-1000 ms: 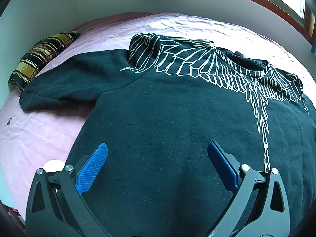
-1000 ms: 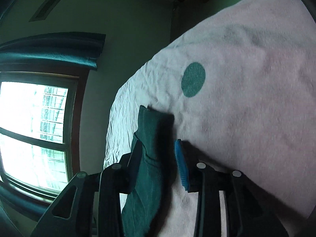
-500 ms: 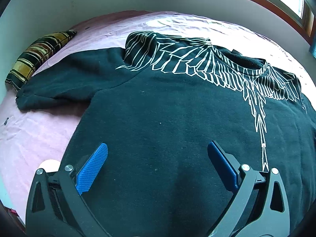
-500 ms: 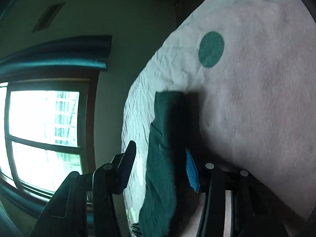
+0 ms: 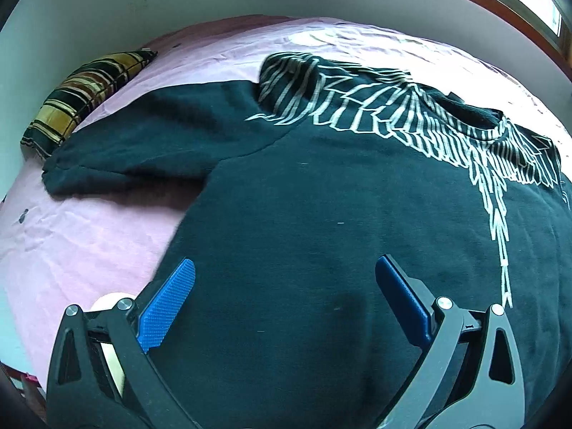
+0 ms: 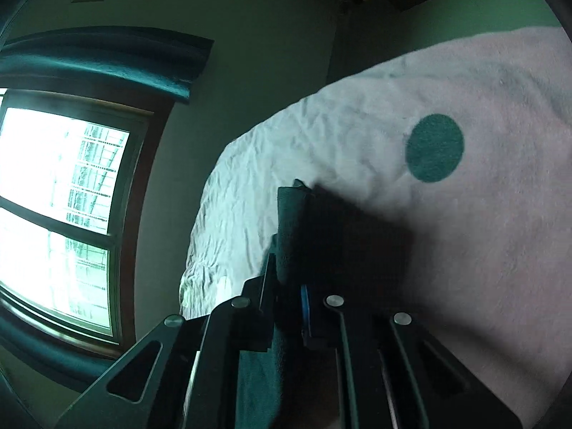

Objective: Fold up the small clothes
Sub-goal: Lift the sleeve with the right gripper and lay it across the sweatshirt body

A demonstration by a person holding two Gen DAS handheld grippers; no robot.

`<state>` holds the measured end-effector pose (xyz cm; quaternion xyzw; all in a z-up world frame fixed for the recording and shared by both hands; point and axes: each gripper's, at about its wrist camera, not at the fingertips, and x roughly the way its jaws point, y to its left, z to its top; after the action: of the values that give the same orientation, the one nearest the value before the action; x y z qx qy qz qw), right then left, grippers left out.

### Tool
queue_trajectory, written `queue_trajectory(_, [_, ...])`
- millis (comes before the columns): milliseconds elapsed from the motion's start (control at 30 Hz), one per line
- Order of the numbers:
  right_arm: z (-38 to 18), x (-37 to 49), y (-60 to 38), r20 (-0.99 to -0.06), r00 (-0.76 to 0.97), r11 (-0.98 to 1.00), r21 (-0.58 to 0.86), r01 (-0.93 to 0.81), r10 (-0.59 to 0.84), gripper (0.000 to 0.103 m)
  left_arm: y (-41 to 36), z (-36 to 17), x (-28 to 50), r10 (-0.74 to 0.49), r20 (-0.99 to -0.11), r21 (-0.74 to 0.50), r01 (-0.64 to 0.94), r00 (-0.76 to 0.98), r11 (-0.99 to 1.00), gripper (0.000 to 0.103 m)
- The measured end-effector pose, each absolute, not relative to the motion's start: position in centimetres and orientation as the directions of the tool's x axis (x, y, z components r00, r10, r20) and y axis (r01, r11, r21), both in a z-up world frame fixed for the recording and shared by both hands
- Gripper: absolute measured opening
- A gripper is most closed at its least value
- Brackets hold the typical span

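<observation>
One black sweatshirt [image 5: 321, 214] with a white wing print lies spread on the pink bedsheet [image 5: 89, 243], one plaid pillow [image 5: 82, 96] beyond its sleeve. Two grippers: the left gripper [image 5: 286, 286] hangs wide open over the body; the right gripper [image 6: 287, 275], jaws having just been closing, pinches a dark fold of sweatshirt fabric [image 6: 289, 221]. One green dot [image 6: 434, 147] marks the sheet nearby.

Sweatshirt [image 5: 321, 236]: black matt cloth, fleecy nap, flat white print. Bedsheet [image 5: 89, 243]: pink cloth, finely creased. Pillow [image 5: 82, 103]: plaid woven cloth. Left gripper [image 5: 284, 298]: matt black arms, probably plastic; blue textured pads [image 5: 168, 304]; bright metal pins. Window frame [image 5: 500, 7]: smooth brown wood.
</observation>
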<state>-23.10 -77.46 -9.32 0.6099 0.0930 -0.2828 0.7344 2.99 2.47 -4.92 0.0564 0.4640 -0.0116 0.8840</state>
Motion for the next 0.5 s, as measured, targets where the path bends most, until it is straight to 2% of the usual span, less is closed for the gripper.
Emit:
queue_trajectory(167, [-1.2, -17.9, -71.8, -0.376, 0.891, 0.322, 0.836, 0.444, -0.253, 0.009, 4.3, -4.5, 2.9, 0.052, -0.812, 0.105, 0.058, 0.581, 0.993, 0.101])
queue_trajectory(300, [6.0, -12.1, -63.3, -0.284, 0.946, 0.557, 0.766, 0.321, -0.155, 0.009, 5.5, -4.2, 2.7, 0.038, -0.809, 0.081, 0.047, 0.587, 0.996, 0.101])
queue_trajectory(433, [9.3, -7.2, -53.4, -0.254, 0.967, 0.724, 0.665, 0.184, -0.012, 0.009, 6.5, -3.9, 2.3, 0.024, -0.804, 0.061, 0.043, 0.595, 0.997, 0.101])
queue_trajectory(500, [9.9, -5.0, -47.8, -0.275, 0.959, 0.795, 0.595, 0.115, 0.067, 0.009, 7.1, -3.8, 2.0, 0.017, -0.799, 0.049, 0.037, 0.602, 0.998, 0.101])
